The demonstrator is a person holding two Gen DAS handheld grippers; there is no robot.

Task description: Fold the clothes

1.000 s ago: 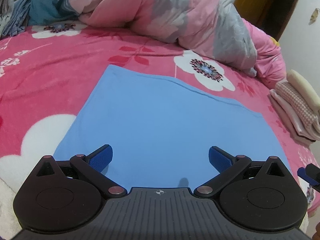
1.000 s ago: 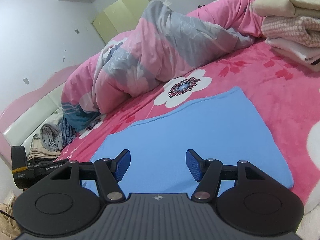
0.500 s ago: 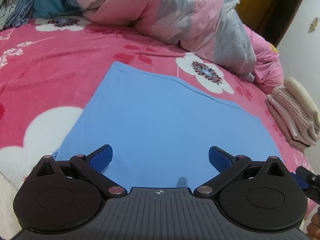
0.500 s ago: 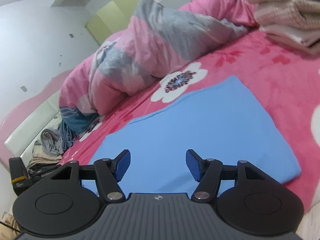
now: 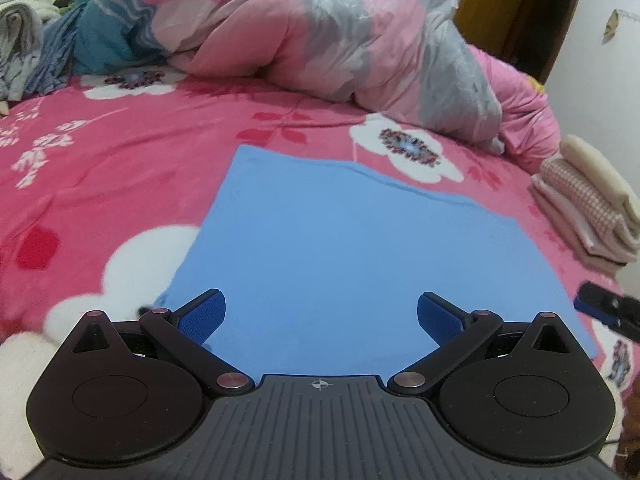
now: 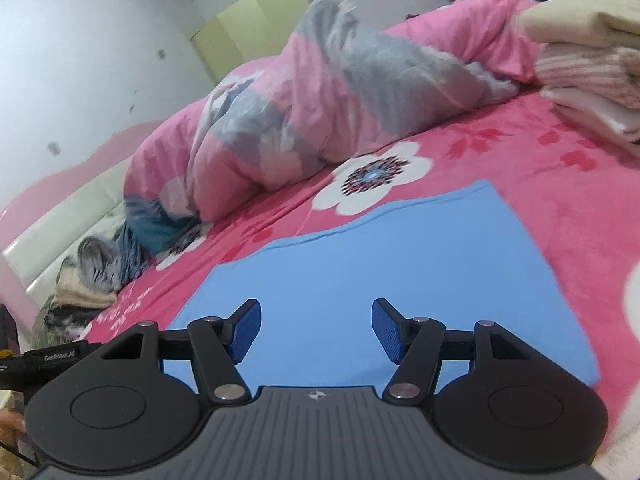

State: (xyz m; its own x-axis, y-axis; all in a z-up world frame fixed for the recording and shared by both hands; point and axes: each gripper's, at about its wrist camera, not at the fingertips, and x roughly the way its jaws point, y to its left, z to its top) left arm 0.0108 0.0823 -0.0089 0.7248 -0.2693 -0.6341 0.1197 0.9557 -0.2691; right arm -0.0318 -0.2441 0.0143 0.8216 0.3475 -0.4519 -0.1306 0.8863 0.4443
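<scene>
Centrally, one blue garment [image 5: 360,256], folded flat into a rough rectangle, lay spread on the pink floral bedspread [image 5: 100,168], its near edge under both tools. Left gripper [image 5: 321,322]: jaws spread wide, blue pads clear of the cloth, nothing between them. Right gripper [image 6: 316,330]: jaws likewise parted, released, holding nothing, poised above the garment's near portion; its tip also showed at the right margin of the left wrist view. Beyond the garment's far edge: a white flower print with a dark centre [image 5: 408,148] on the bedspread. Behind that: a bunched pink-and-grey quilt [image 5: 320,36] running across the bed. To the right: a stack of folded clothes [image 5: 588,204], cream on top, pink-checked below, well apart from the garment. Far left: a heap of loose grey and striped laundry [image 6: 92,276] near the headboard [image 6: 60,224]. Background: a brown door [image 5: 516,12] and a pale green wardrobe [image 6: 248,24].
</scene>
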